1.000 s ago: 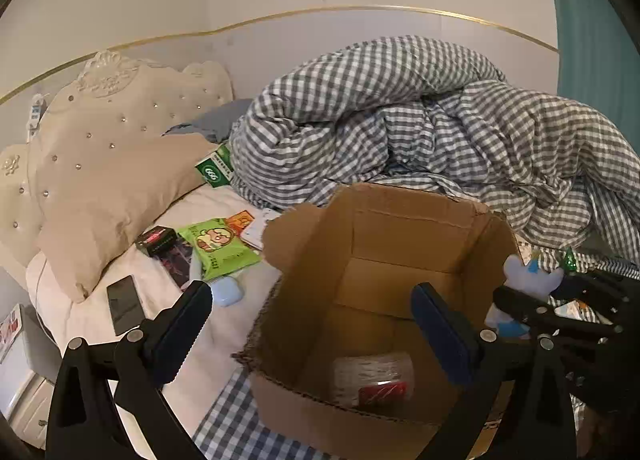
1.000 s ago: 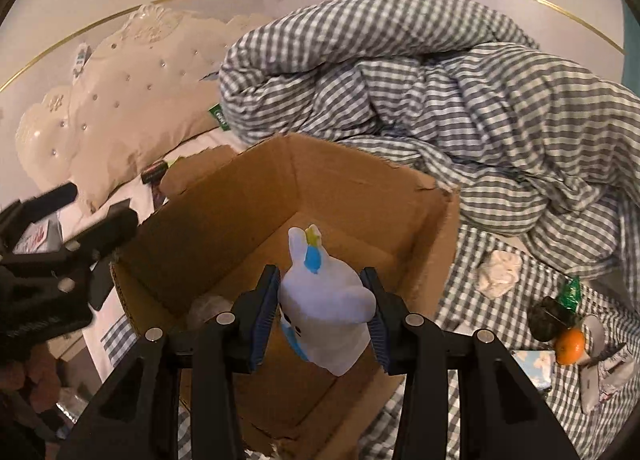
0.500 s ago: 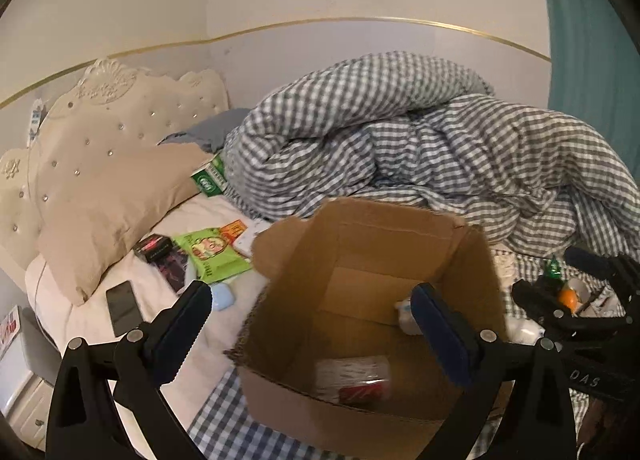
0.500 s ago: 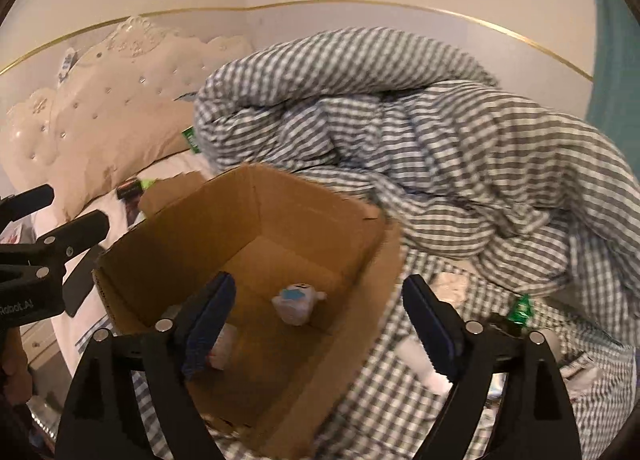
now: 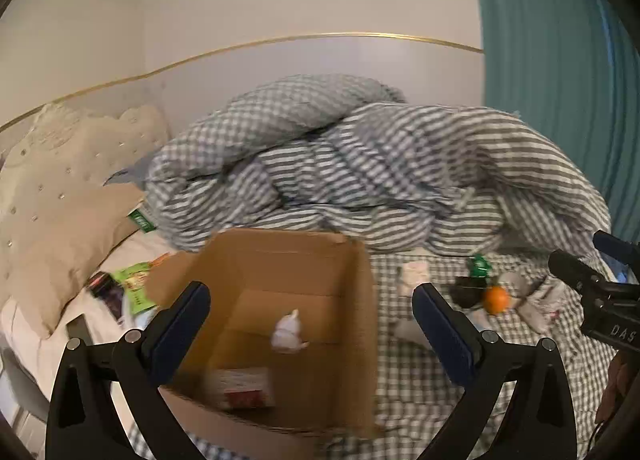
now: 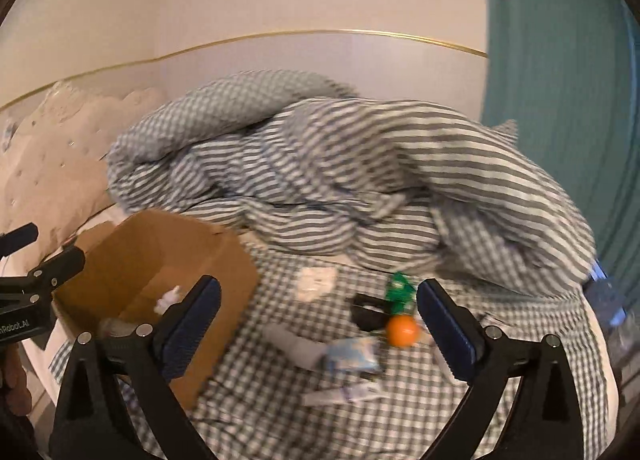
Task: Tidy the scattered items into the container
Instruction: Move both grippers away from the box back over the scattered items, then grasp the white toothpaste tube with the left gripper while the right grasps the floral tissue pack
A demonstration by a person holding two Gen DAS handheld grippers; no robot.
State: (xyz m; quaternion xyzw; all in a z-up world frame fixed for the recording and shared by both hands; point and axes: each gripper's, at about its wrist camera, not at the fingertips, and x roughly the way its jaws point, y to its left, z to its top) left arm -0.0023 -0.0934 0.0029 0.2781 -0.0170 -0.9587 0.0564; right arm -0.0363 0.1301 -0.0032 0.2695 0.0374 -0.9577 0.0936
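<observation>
Right wrist view: my right tongs [image 6: 318,324] have just been spreading and stand released, nothing between them, over the checked bed sheet [image 6: 260,392]. Lower left, the cardboard box [image 6: 160,260] holds the white plush toy [image 5: 287,334]. An orange [image 6: 402,331] lies centre-right. My left tongs [image 5: 312,330] gape, empty, before the box.

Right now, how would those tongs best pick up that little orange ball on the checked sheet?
Probably from above, the open right tongs closing across the orange ball's widest middle. It is round, so any lower or higher grip might squeeze it out; the dark object crowds its left side.
</observation>
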